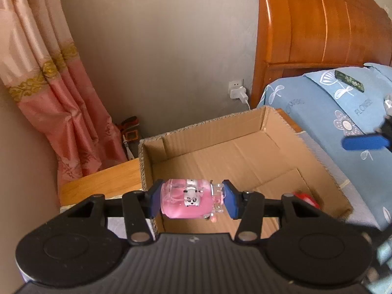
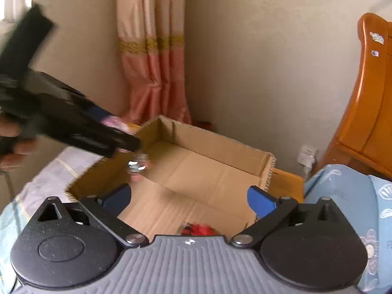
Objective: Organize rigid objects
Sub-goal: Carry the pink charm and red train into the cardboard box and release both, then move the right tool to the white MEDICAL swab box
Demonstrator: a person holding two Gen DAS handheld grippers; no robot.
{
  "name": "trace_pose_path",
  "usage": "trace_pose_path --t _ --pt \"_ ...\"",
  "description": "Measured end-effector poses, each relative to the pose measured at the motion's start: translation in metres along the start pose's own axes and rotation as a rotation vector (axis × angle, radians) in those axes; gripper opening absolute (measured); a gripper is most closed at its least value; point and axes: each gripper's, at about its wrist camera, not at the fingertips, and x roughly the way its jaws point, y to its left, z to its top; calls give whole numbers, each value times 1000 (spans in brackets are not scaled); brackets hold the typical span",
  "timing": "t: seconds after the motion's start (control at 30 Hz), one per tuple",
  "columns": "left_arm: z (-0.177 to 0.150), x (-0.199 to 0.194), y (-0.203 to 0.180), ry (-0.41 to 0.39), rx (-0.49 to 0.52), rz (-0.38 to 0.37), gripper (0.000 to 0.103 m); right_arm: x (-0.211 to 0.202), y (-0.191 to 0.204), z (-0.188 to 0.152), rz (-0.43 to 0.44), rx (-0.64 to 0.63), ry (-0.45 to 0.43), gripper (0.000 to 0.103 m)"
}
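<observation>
Pink bottle held over cardboard box (image 1: 245,152).
Left tool (image 1: 192,199) clamps clear pink bottle (image 1: 188,199) with panda figure; right tool (image 2: 189,197) released, empty.

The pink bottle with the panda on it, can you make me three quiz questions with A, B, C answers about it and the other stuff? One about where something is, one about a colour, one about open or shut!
1. Where is the pink bottle?
A. Lying on the bed
B. Between the left gripper's pads, over the cardboard box
C. On the floor by the curtain

2. What colour is the thing lying in the box?
A. Red
B. Green
C. Yellow

3. How is the right gripper?
A. Shut on the bottle
B. Shut on a spoon
C. Open with nothing in it

Answers:
1. B, the blue pads press on both ends of the bottle above the box's near edge.
2. A, a red object shows at the box's near corner.
3. C, its blue fingers stand far apart with only the box floor between them.
</observation>
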Motion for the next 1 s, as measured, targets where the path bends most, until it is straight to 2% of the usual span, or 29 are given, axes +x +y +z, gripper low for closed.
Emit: trace_pose_path --t 0.1,0.17,0.2,0.23,0.47,0.63,0.83,1.0 --pt "6 9 -1 -2 3 9 53 -5 2 -7 -16 -4 -3 103" --pt "7 9 0 -26 -3 13 72 -9 3 -12 -16 3 -5 103" --pt "6 6 0 -48 -7 21 85 -12 4 -16 -12 6 -13 103" --pt "4 3 -1 -67 -8 35 91 -15 4 -19 -11 8 -16 103" --pt "-14 -22 -2 -79 23 34 92 -37 15 -37 8 33 -3 103" --pt "-34 -51 -5 -110 24 21 98 -49 30 -51 -48 66 43 103" --pt "-70 -82 -10 -151 12 -11 100 -62 45 -73 -95 113 92 103" --pt "-111 -99 -19 -177 30 -31 102 -74 57 -95 -82 132 93 103"
